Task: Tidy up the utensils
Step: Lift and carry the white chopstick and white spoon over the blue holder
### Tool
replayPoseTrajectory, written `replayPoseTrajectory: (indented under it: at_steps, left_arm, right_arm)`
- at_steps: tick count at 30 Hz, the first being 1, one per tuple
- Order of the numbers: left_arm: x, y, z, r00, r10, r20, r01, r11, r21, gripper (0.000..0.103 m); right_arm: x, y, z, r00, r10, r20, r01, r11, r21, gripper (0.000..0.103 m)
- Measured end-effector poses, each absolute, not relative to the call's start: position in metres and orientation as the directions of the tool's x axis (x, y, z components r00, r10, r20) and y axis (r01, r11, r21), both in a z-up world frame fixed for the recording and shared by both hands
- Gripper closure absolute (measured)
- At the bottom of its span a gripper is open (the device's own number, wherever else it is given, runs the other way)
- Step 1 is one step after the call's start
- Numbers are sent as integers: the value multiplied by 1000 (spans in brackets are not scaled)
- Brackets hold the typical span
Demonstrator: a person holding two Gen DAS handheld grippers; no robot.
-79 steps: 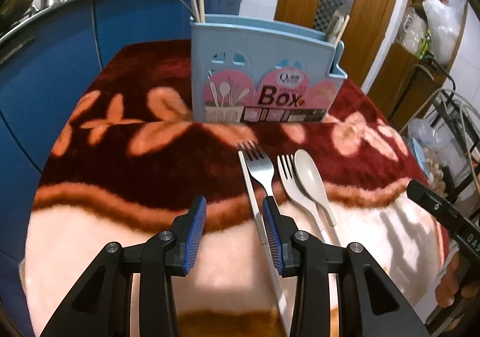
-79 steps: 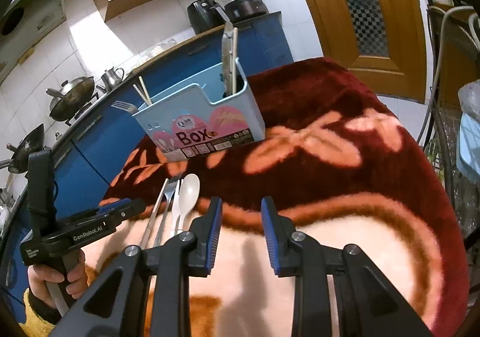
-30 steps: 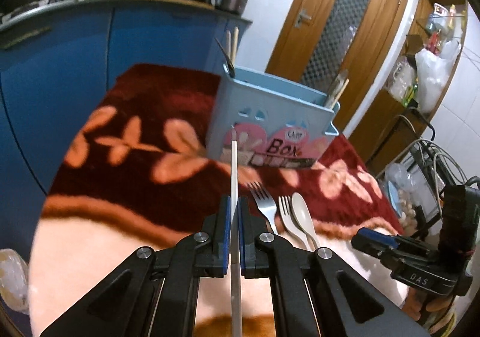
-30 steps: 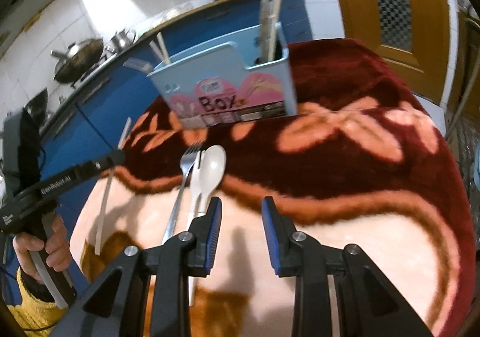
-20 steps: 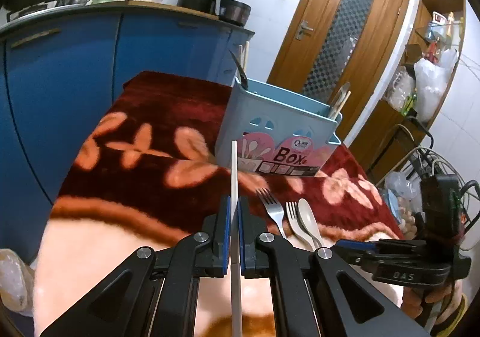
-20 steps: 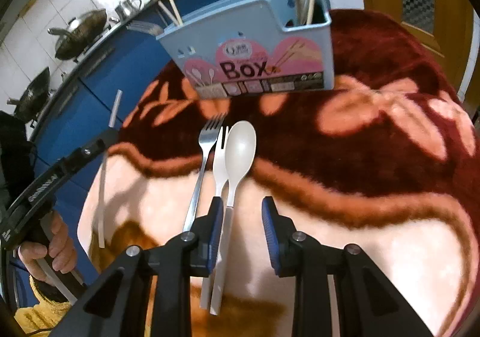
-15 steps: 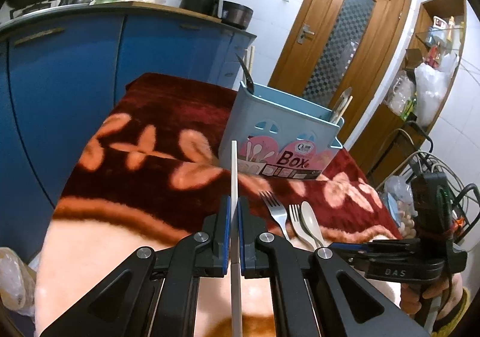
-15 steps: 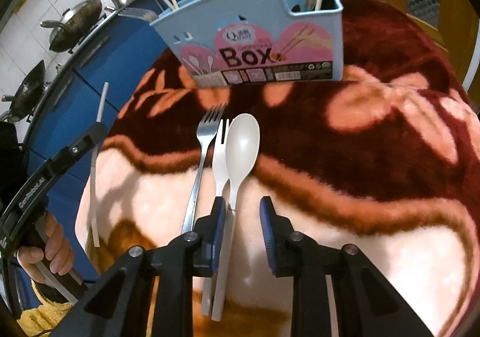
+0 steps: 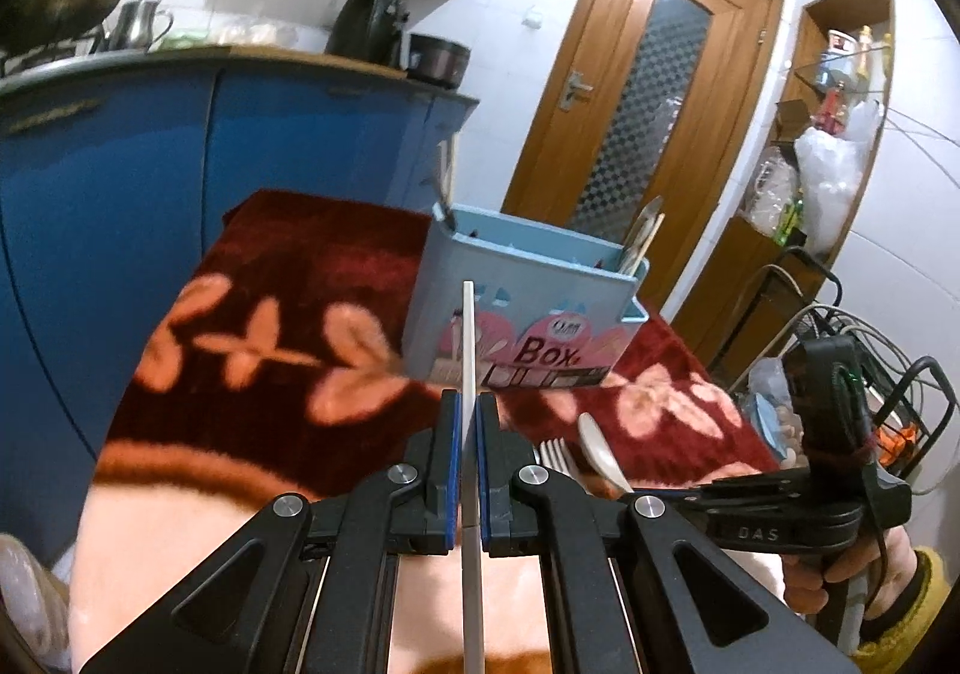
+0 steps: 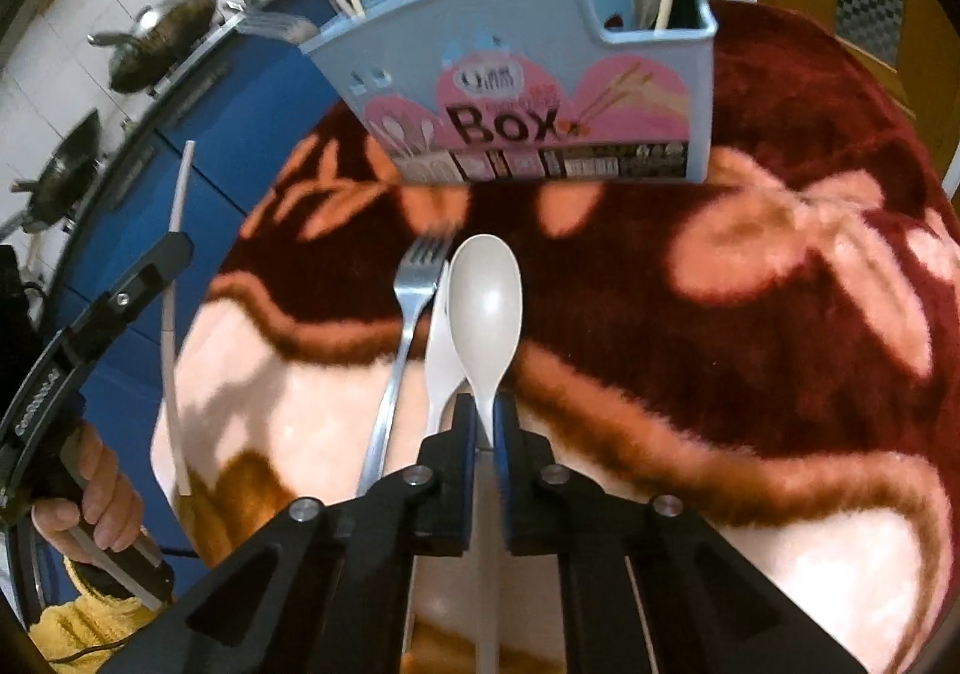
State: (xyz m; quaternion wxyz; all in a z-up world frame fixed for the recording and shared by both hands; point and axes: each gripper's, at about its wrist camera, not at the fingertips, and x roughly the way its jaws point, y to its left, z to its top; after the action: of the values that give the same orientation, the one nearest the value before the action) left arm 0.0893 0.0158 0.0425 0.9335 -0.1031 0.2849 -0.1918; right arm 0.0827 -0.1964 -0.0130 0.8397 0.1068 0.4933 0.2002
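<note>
Plastic, light and stiff, the spoon [image 10: 485,308] sits pinched at its thin handle by the right gripper [image 10: 485,437], while the left gripper [image 9: 470,458] clamps a white chopstick [image 9: 468,350].

left claw [image 9: 470,434]: my matte black plastic two-finger gripper, blue pads on inner faces, round silver screws at the linkage joints
right claw [image 10: 485,422]: same build, black w/ blue pads, silver screws; seen from the left cam its side bar reads "DAS" in grey
right handle: black grip w/ thin black cable and a small green spot
left bar: grey lettering, too small to read
sleeves [image 10: 78,623]: mustard-yellow knit cuffs, both wrists
</note>
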Motion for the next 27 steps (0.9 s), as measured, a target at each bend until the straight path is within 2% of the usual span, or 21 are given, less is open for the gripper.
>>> replayPoseTrajectory:
  at_steps: [8,14,27]
  left_arm:
    - [104,2,61,786,-432,-442,331,898,-290,99]
    - [124,-7,84,820,-426,-382,337,899,-279,99]
    - [176,-24,132,906,-356,-228,290,916,-278,99]
  right_arm:
    - [73,-216,17,581,506,-638,-273,859,433,96]
    - [70,-230,41,684,498,-533,-295,857,422,96]
    - [101,-259,89,847,358,-392,-216,907,361,96]
